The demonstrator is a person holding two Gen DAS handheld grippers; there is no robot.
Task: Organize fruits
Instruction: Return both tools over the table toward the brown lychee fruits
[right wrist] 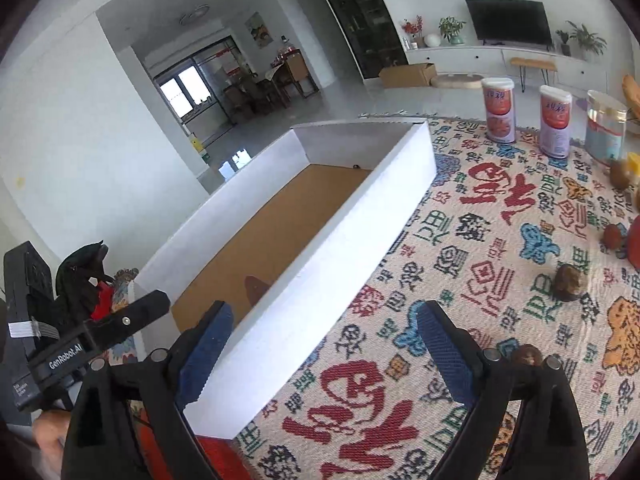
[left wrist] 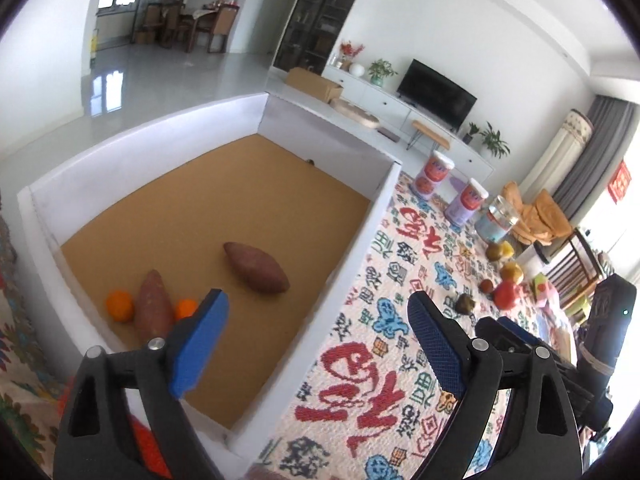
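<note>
- Inside the white box [left wrist: 352, 248], at ten o'clock of my left claw [left wrist: 316, 344], lie two sweet potatoes [left wrist: 256, 266] and two oranges [left wrist: 119, 305].
- Both my left claw and my right claw [right wrist: 324, 350] gape wide, holding nothing.
- More fruit [left wrist: 506, 294] sits at two o'clock on the tabletop [left wrist: 400, 264].

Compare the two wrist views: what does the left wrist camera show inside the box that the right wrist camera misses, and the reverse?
Only the left wrist view shows two oranges and the nearer sweet potato on the box floor. Only the right wrist view shows a small brown fruit by its own finger. Both show the white box, one sweet potato, the patterned cloth, two tall canisters, and open, empty jaws.
</note>
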